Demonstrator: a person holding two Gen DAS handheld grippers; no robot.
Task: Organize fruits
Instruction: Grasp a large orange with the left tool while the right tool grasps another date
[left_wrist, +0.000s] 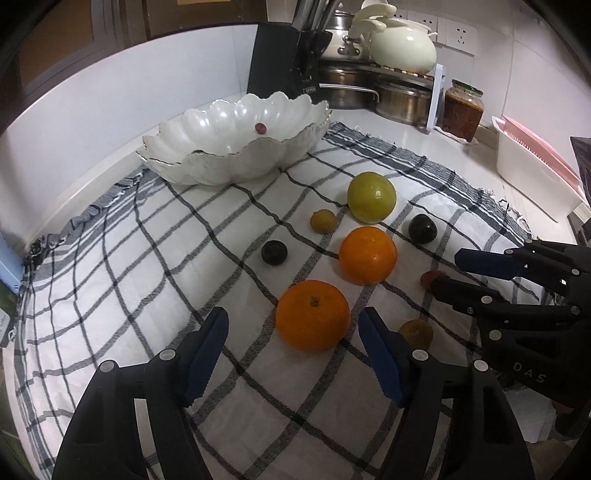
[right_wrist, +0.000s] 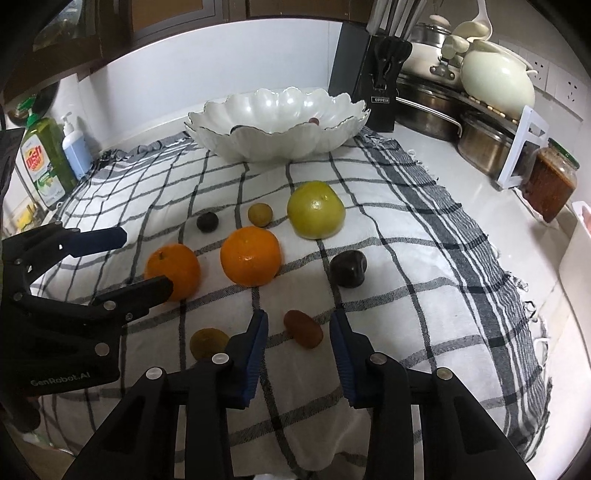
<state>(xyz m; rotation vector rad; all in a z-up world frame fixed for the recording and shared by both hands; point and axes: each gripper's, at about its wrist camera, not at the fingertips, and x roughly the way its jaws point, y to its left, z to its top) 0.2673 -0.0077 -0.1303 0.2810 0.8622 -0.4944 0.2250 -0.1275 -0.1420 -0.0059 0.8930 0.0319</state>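
Checked cloth (left_wrist: 147, 258) covers the counter; fruit is scattered over it, well apart from the scalloped white bowl (left_wrist: 207, 162) at the far edge. The bowl already holds a small reddish grape (left_wrist: 260, 127) and, seen from the right wrist, something dark low against its near wall — too hidden to name.

On the cloth: green citrus (right_wrist: 316, 209), two oranges — near orange (left_wrist: 313, 314) and far orange (left_wrist: 368, 254) — two dark plums (left_wrist: 274, 252), (left_wrist: 422, 228), a small yellow-brown fruit (left_wrist: 323, 221), another brownish one (left_wrist: 416, 334), and an oblong reddish-brown fruit (right_wrist: 303, 328).

Left gripper (left_wrist: 293, 350): jaws stand fairly wide, the near orange just ahead of the gap, pads not touching it. Nothing held.

Right gripper (right_wrist: 299, 354): jaws narrower, the oblong fruit sitting between the blue pads with a visible gap on each side. No grip.

Legible writing: "OPPEIN" on the black knife block (right_wrist: 380, 99); "GenRobot.AI" on the left gripper body in the right wrist view; "DAS" on the right gripper body in the left wrist view; green dish soap bottle (right_wrist: 46, 162), label partly readable as "dish". Jar of red-brown paste (right_wrist: 550, 184), label not readable.
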